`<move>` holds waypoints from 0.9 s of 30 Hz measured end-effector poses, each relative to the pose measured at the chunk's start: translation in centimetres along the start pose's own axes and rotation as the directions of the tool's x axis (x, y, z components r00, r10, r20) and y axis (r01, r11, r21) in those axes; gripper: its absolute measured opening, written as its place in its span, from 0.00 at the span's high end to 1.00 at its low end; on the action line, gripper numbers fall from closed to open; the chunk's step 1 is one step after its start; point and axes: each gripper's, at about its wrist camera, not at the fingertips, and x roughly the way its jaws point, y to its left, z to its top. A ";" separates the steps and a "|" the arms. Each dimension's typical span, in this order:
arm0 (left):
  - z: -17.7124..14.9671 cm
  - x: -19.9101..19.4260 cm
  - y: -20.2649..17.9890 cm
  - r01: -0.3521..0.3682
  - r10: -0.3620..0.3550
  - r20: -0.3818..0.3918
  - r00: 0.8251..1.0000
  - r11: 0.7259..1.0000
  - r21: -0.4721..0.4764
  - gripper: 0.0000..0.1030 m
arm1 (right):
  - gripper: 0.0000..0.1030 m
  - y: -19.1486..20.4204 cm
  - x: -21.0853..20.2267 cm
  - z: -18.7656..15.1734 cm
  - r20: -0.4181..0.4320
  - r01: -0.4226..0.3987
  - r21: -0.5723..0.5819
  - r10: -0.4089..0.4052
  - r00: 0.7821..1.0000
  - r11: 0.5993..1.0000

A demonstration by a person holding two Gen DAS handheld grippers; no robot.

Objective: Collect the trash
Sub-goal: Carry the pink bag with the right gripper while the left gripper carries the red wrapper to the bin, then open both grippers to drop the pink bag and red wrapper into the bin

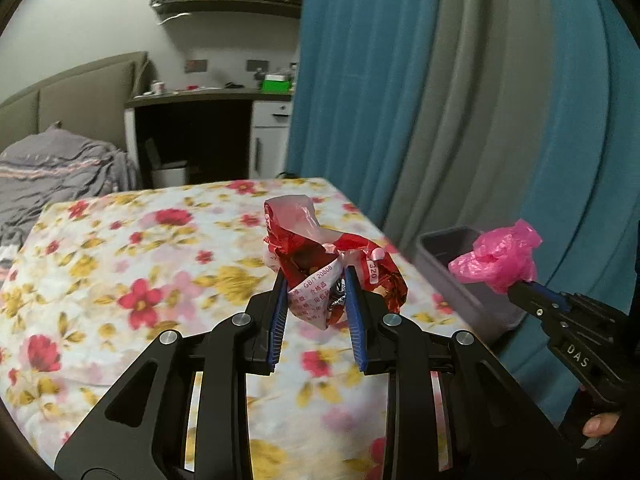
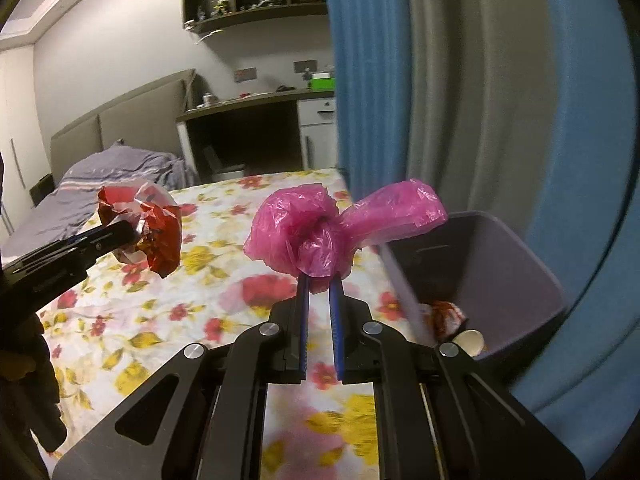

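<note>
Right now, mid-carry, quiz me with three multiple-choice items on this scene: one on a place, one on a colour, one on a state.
1. Where is the bin?
A. At the right edge of the floral-covered table
B. On the desk
C. On the bed

2. What colour is the bag in the right hand-held gripper?
A. Blue
B. Pink
C. Green

3. What is the state of the left hand-held gripper?
A. Open and empty
B. Resting on the table
C. Shut on the red wrapper

Answers:
1 A, the grey bin sits beside the table, by the curtain.
2 B, pink plastic bunches above its fingers.
3 C, the wrapper is pinched between both pads, off the cloth.
</note>
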 end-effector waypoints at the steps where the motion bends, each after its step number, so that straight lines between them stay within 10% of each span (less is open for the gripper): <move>1: 0.1 0.2 -0.6 0.011 -0.011 -0.001 1.000 1.000 0.005 0.74 | 0.89 -0.5 -0.1 -0.1 0.000 0.006 0.004 -0.006 1.000 1.000; 27: 1.0 10.4 -16.1 0.230 -0.220 -0.101 0.970 0.967 0.109 0.74 | 0.89 -12.9 1.7 -1.1 -0.014 0.185 0.180 -0.185 0.983 0.966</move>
